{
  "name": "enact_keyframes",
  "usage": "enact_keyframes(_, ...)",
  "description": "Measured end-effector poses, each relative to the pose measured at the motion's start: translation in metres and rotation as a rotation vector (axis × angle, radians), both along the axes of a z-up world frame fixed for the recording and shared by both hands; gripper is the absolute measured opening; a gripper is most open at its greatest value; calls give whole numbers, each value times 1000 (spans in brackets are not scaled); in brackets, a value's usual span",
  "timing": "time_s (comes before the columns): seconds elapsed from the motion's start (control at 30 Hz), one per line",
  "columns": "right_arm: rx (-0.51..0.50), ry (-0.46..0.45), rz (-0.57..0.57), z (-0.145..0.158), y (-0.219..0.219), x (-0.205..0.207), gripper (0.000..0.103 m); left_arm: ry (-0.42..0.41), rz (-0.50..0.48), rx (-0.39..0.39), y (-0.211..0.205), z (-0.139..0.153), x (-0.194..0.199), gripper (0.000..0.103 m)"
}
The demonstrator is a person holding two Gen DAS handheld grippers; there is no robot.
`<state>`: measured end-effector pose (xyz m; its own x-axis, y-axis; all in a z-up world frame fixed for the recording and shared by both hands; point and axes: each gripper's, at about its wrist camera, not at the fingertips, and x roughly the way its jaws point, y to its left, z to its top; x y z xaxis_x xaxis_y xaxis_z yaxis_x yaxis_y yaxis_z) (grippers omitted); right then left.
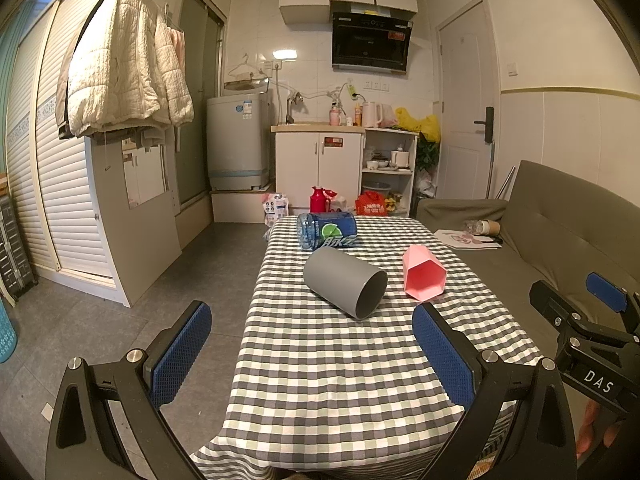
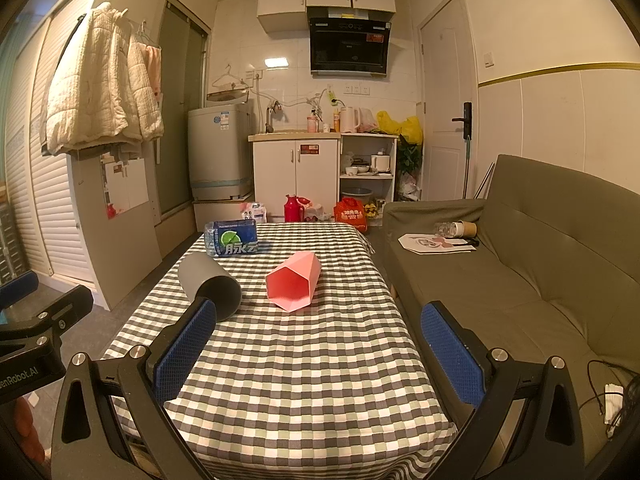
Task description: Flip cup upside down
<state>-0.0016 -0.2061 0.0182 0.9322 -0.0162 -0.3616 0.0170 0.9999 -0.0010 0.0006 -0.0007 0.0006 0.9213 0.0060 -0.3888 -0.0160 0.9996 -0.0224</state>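
While both grippers hover with jaws spread, the table carries a gray cup lying centrally on its side, a pink cup tipped just right, a bottle behind; left gripper, right gripper.

In front of me the worktop wore a grey, green and white checked cloth. A blue drinks bottle lay on its side at the far end. To my right stood an olive sofa with papers on its seat. A cream jacket hung at my left, a washing machine beyond.
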Motion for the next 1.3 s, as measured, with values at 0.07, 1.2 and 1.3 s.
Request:
enact_keyframes(0.07,0,1,0,0,0,0,103,0,-1,1,0,0,0,103)
enact_keyframes(1.2,-39,55,94,0,8,18,103,129,35,37,11,3,24,103)
enact_keyframes(1.3,-98,75,157,13,15,36,103,186,43,47,18,7,41,103)
